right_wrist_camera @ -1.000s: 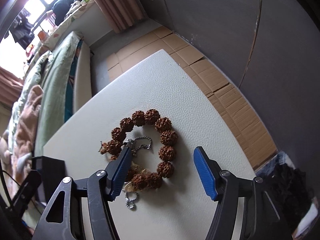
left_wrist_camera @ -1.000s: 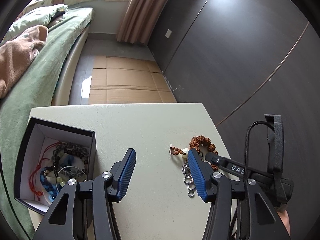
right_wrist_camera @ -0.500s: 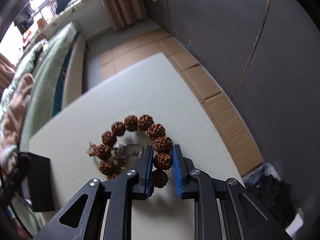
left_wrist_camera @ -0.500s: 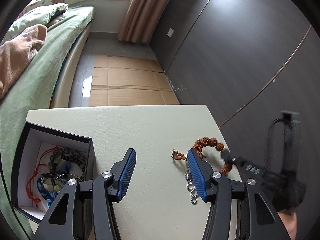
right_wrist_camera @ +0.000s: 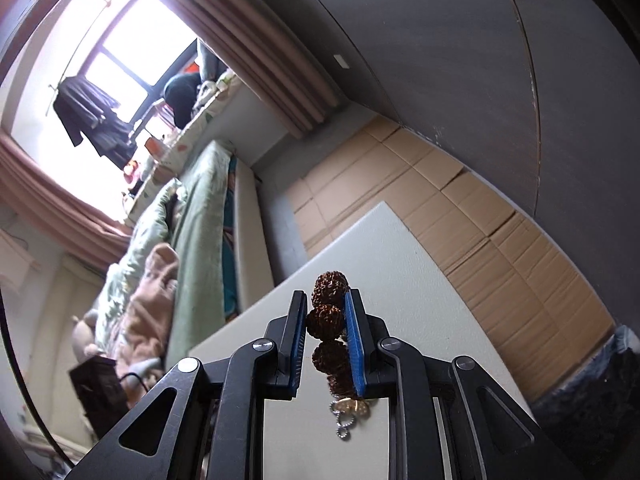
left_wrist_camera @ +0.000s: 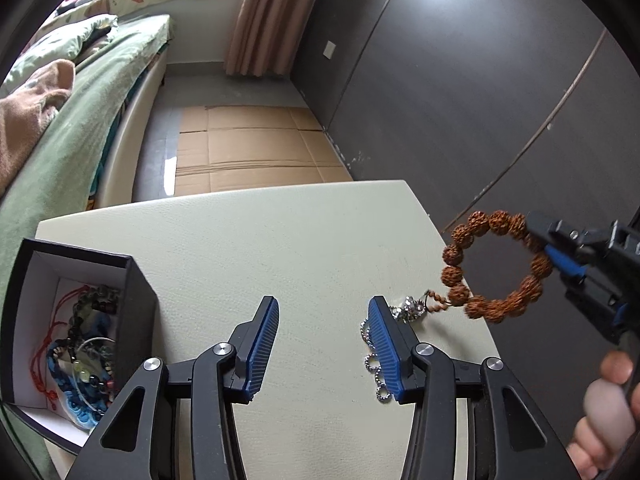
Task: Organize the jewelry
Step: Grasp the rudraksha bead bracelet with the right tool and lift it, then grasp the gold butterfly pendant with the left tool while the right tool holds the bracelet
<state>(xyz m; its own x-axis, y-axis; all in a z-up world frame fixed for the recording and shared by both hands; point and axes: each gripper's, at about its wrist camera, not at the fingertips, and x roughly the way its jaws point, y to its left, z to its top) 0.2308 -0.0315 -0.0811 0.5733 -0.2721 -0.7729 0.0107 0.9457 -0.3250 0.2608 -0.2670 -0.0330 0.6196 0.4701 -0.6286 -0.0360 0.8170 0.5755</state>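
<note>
Our right gripper (right_wrist_camera: 326, 320) pinches the bracelet (left_wrist_camera: 496, 266); left gripper (left_wrist_camera: 323, 344), empty, is closing. We should carry it steadily to the box (left_wrist_camera: 80, 272) at nine o'clock.

Daylight, soft and even. Window (right_wrist_camera: 116, 52) blown out white, far left in right wrist view. Strong fisheye bending, dark vignette at edges. Bracelet (left_wrist_camera: 496, 268) slightly motion-blurred.
</note>
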